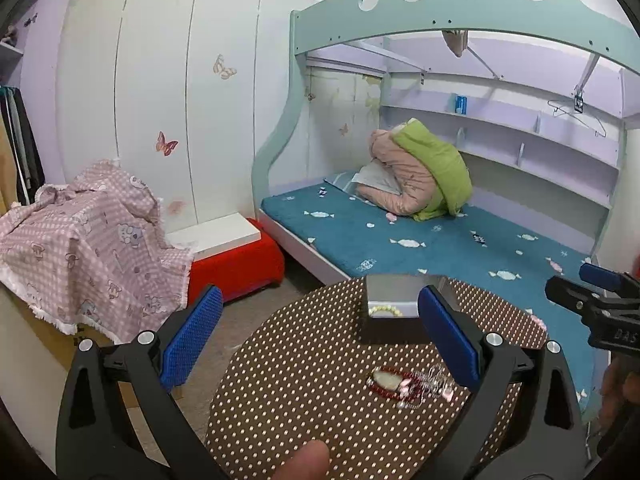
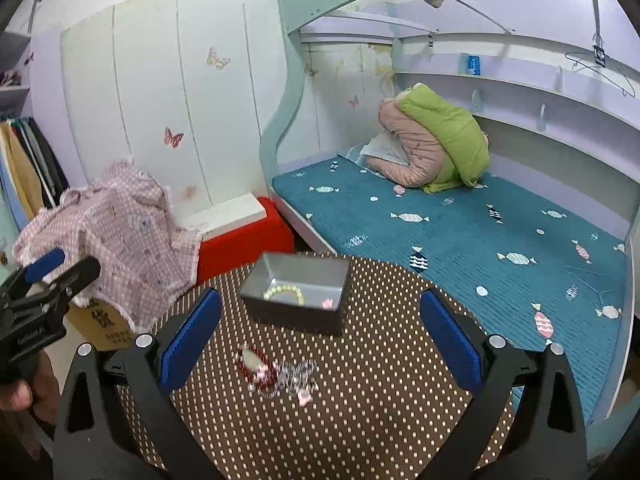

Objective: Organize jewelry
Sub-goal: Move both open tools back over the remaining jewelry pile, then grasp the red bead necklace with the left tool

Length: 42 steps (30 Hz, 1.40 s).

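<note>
A round table (image 2: pixel 400 420) covered in brown cloth with pale polka dots is standing beside a bed with a teal candy-print mattress (image 2: pixel 480 232).

Toward the table's far edge, a grey rectangular metal box (image 2: pixel 296 320) is sitting open. Inside it, a bracelet of pale yellow-green beads (image 2: pixel 285 293) is lying on the floor of the box, and a small pink item (image 2: pixel 327 303), too blurred to identify, is resting near the box's right wall.

Nearer the table's middle, apart from the box, a small heap of jewelry is lying on the cloth: a dark red beaded bracelet with an oval cream stone (image 2: pixel 254 362), and touching it on the right, a tangle of clear crystal beads (image 2: pixel 296 376) with pink pieces mixed in.

The left gripper (image 1: pixel 320 340), black with blue ribbed pads, is hovering over the table's left side with its claw spread wide and nothing between the pads. The jewelry heap (image 1: pixel 408 386) is lying just inside its right finger (image 1: pixel 448 336).

The right gripper (image 2: pixel 320 340) is likewise hovering over the table with its claw spread wide and empty, the heap lying below and between its fingers.

A pink checked cartoon-print cloth (image 1: pixel 88 240) is draped at the left, next to a red stool (image 1: pixel 236 264).
</note>
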### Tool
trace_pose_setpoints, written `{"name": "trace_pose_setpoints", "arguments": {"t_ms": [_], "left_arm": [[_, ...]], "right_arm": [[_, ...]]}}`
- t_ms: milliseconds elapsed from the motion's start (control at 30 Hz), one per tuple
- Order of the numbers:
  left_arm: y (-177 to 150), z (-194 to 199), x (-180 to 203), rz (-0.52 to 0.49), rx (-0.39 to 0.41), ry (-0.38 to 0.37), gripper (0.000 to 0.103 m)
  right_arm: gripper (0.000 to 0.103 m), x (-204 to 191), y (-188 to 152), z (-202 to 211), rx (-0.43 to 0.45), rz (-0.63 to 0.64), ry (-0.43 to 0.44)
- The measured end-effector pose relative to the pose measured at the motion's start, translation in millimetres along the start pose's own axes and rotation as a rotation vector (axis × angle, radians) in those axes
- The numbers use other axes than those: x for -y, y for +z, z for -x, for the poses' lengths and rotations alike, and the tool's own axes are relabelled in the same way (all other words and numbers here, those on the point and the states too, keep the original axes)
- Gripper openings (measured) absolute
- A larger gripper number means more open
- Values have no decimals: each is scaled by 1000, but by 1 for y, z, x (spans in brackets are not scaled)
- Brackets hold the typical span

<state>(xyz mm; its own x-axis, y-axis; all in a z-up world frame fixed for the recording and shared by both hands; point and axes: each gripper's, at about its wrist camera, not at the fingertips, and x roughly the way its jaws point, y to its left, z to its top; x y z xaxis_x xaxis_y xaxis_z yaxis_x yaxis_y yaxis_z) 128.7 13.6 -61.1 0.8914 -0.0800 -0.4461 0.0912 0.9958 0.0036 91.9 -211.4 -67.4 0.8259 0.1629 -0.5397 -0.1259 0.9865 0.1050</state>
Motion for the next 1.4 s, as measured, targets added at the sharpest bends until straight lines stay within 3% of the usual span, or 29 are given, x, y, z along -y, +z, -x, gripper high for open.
{"name": "trace_pose_setpoints", "arguments": {"t_ms": [433,1000,1133,1400], "left_arm": [[-75,-41,2,-7,-170,5,98],[-121,-159,26,-64,-361,0,97],[-129,-185,28,-92,-436,-7,73],[-129,-195,32,-86,-450,-56,69]], "right_arm": [[96,-3,-75,-53,-220,27,-11],[96,8,-92,-93,-312,-11,-4],[96,12,-93,-101,-323,-17,-5],[96,11,-98,-108,-342,-24,4]]}}
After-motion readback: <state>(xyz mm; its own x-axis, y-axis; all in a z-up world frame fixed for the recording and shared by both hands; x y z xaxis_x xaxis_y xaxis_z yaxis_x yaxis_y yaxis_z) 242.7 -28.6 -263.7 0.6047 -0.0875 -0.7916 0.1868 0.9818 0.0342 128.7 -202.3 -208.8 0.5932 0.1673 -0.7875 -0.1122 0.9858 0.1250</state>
